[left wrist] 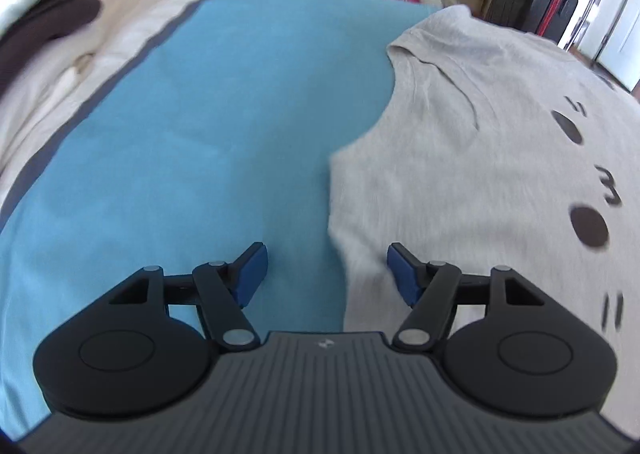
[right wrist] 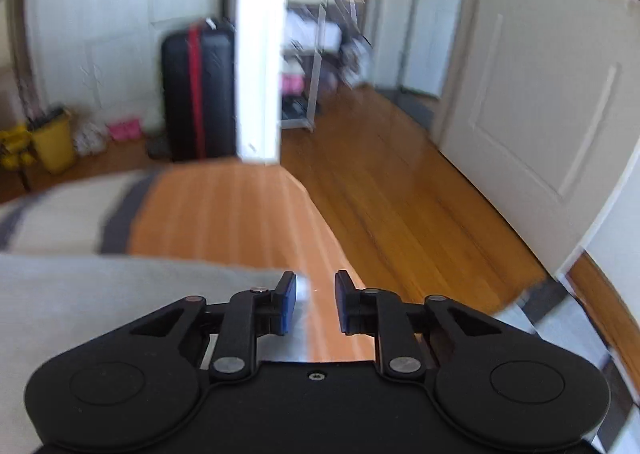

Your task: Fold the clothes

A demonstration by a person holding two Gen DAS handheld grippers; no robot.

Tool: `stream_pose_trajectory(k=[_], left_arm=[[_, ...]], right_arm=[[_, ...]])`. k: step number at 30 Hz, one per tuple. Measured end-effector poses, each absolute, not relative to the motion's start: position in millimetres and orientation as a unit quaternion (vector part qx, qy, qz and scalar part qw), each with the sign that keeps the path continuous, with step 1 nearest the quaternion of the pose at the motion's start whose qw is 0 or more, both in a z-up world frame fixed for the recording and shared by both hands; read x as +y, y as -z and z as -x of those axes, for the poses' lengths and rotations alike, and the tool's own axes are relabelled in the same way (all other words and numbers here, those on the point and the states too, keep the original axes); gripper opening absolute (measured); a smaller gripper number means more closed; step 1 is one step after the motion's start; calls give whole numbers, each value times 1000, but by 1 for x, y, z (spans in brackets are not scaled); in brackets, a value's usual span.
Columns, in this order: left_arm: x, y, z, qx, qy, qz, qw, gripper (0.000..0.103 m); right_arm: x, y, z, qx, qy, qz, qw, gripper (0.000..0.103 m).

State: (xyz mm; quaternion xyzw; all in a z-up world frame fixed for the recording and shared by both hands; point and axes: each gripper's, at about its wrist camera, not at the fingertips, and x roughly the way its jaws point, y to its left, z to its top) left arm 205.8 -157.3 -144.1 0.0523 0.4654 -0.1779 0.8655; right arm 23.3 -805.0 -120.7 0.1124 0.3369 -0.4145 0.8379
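The grey T-shirt (left wrist: 480, 141) lies spread flat on the bed, front up so its dark printed face shows, which suits a fold that starts from the side edges. Taking the shirt as the landmark, the blue sheet (left wrist: 208, 125) stretches out bare from the sleeve side, and beyond that a cream blanket (left wrist: 120, 25) with a dark stripe runs along the far side of the bed.

The left gripper (left wrist: 326, 274) hangs over the shirt's side seam, below the short sleeve, with its jaws well apart and nothing between them: one blue pad is over the sheet, the other over the grey cloth. It straddles the edge, probably so that it can drop and pinch that hem.

In the right wrist view the right gripper (right wrist: 316, 304) sits at the shirt's opposite edge, where grey fabric ends over an orange striped cover (right wrist: 224, 213) at the bed's corner, with the wooden floor (right wrist: 400, 193) past it. Its jaws stand narrowly apart. A pale bit of cloth shows by the left pad, but the blur hides whether the pads press on it, so a grip cannot be confirmed. The folding itself does not seem to have started.
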Motion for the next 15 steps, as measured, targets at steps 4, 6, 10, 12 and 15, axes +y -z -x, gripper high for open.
stream_pose_trajectory(k=[4, 6, 10, 12, 15], left_arm=[[-135, 134, -177, 476, 188, -48, 858, 70], [-126, 133, -166, 485, 195, -53, 851, 70], [-104, 136, -145, 499, 220, -11, 838, 70], [-99, 138, -130, 504, 259, 11, 824, 70], [-101, 139, -102, 504, 315, 5, 805, 66]], right_arm=[[-774, 102, 24, 322, 386, -172, 847, 48], [-743, 91, 55, 314, 333, -217, 862, 50], [-672, 80, 121, 296, 236, -289, 879, 55], [-637, 79, 152, 301, 210, -298, 881, 56], [-594, 79, 202, 309, 202, -308, 877, 58]])
